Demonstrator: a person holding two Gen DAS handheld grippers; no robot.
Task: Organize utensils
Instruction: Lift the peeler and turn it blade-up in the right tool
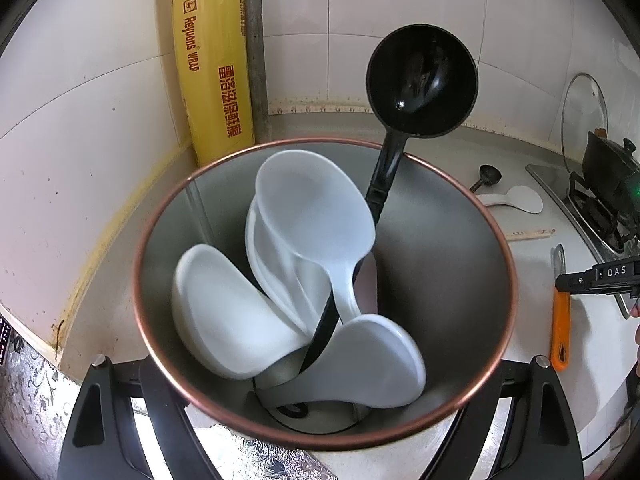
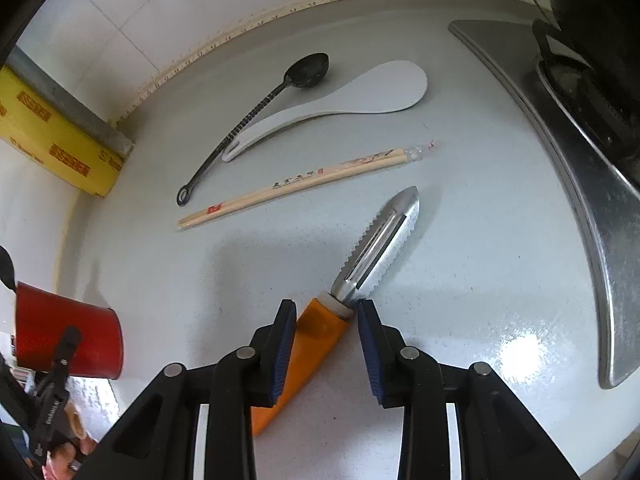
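While the left gripper (image 1: 320,420) pinches the cup (image 1: 496,264), the right gripper (image 2: 326,344) spreads its jaws astride the peeler (image 2: 344,280). Closing near the peeler's smooth collar could squirt it sideways.

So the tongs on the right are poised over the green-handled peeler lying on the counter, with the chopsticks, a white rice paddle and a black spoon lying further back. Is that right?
Not quite: the peeler has an orange handle, not green, as the right wrist view shows. The rest holds: the right tongs stand open astride its handle on the counter, and further back lie the chopsticks, the white rice paddle and the black spoon.
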